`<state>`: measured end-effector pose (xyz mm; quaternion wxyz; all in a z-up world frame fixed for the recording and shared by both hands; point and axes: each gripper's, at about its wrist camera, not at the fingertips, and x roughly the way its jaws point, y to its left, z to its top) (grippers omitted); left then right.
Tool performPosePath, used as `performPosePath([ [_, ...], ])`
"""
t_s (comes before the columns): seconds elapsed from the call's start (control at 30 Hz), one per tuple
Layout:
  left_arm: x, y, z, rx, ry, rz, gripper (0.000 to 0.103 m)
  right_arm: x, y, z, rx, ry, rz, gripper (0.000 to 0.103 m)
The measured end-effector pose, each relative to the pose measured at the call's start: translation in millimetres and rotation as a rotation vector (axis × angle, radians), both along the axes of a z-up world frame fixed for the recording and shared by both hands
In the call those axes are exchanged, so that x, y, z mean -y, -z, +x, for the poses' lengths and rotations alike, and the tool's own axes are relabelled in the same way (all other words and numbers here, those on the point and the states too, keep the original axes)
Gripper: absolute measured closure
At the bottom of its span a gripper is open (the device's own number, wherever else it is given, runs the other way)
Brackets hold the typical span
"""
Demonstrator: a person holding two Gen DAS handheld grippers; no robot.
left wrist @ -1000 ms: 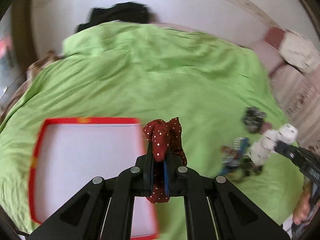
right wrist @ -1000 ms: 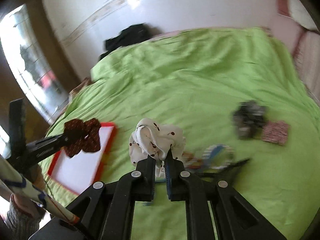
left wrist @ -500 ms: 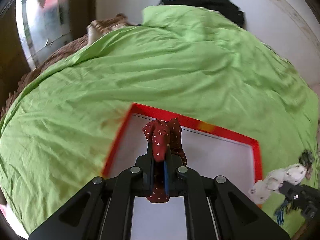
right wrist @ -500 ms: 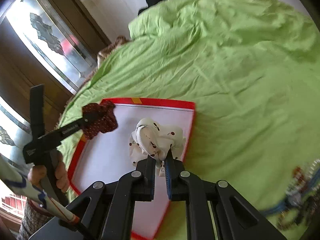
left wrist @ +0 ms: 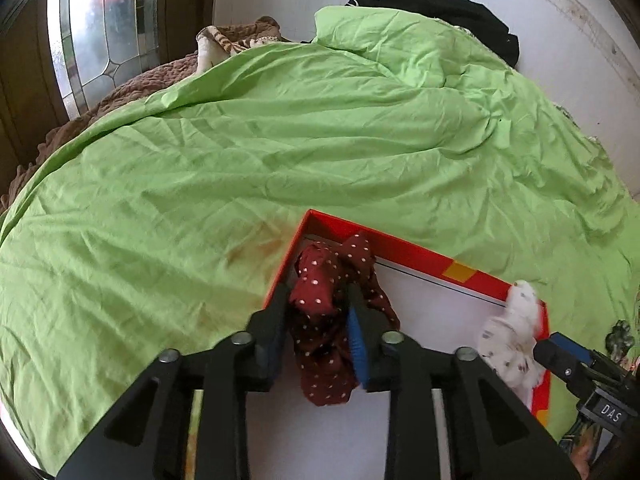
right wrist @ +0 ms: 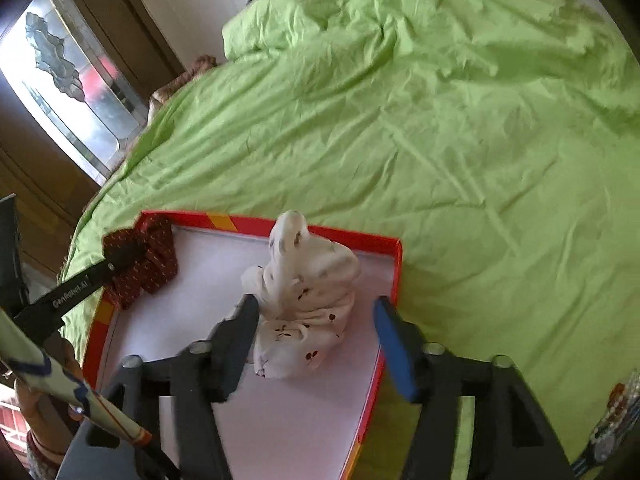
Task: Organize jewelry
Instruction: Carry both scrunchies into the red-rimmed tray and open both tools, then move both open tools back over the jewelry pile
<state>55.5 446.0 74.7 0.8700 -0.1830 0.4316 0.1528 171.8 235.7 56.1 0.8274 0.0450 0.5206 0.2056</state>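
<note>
Left wrist view: left gripper (left wrist: 318,322) jaws were opening around the dark red white-dotted fabric scrunchie (left wrist: 332,312), lying at the shallow red-rimmed white box's (left wrist: 420,258) 10 o'clock corner.

Right wrist view: right gripper (right wrist: 316,330) jaws were opening, wide apart; the white dark-spotted fabric scrunchie (right wrist: 306,300) sat between them, toward the box's 2 o'clock corner.

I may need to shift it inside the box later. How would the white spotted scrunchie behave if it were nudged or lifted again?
The white spotted scrunchie is bunched, soft cloth, so it would probably squash and flop rather than hold shape. It looks light and would likely slide on the red-rimmed box's smooth white floor. It sits slumped between the right gripper's opening jaws, unlikely to roll.
</note>
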Motion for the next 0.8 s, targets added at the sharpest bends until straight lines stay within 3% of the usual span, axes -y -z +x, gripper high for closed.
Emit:
performPosePath([
  [0.13,9.8,-14.4,-14.9,0.026,-0.02,-0.012,0.052,12.2,-20.3,-14.5,0.047,0.002,-0.009,0.038],
  [0.3,34.4,-38.9,-42.2,0.045,-0.032,0.029,0.049,45.2,-39.2,-53.7,0.07,0.006,-0.002,0.037],
  [0.4,59.2,-54.9,-61.3,0.055,-0.011,0.095,0.046,74.9,-47.6,-88.8,0.09,0.011,-0.006,0.036],
  [0.57,117.1,-77.2,-88.7,0.08,0.084,0.142,0.042,132.6,-53.3,-142.1,0.125,0.056,-0.046,0.034],
  [0.8,214.7,-95.5,-101.6,0.092,0.268,0.128,0.041,244.6,-57.8,-201.1,0.134,0.204,-0.114,0.034],
])
